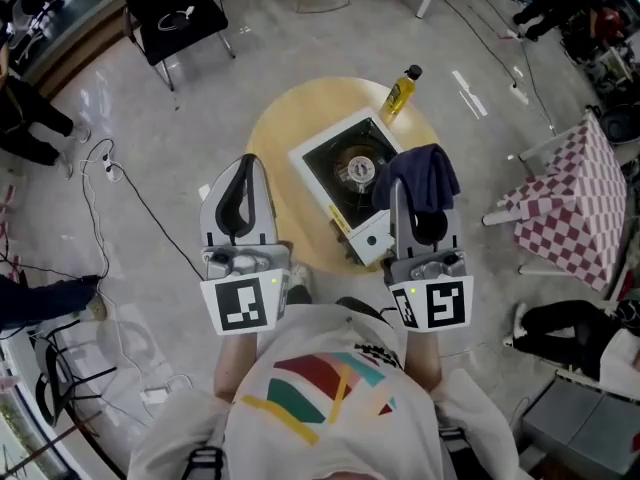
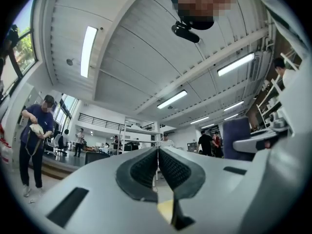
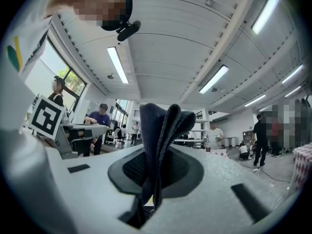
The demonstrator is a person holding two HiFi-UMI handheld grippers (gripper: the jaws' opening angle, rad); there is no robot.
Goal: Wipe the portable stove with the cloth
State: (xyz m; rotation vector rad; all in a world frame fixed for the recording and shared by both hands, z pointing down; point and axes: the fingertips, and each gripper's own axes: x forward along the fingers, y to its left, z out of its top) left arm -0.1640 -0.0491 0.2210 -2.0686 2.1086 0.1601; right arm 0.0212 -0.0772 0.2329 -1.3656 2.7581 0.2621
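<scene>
The portable stove (image 1: 350, 183), white with a black top and a round burner, sits on a round wooden table (image 1: 280, 128). A dark blue cloth (image 1: 424, 177) hangs from my right gripper (image 1: 418, 200), which is shut on it and held above the stove's near right corner. In the right gripper view the cloth (image 3: 161, 126) stands up folded between the jaws of that gripper (image 3: 157, 156), which points up toward the ceiling. My left gripper (image 1: 245, 165) is shut and holds nothing, raised over the table's left edge. In the left gripper view the pads of the left gripper (image 2: 158, 156) meet.
A yellow bottle (image 1: 400, 90) stands on the table behind the stove. A table with a red checkered cloth (image 1: 570, 208) is at the right. A black chair (image 1: 180, 13) stands at the back left. Cables (image 1: 130, 193) trail over the floor at the left. People stand around the room.
</scene>
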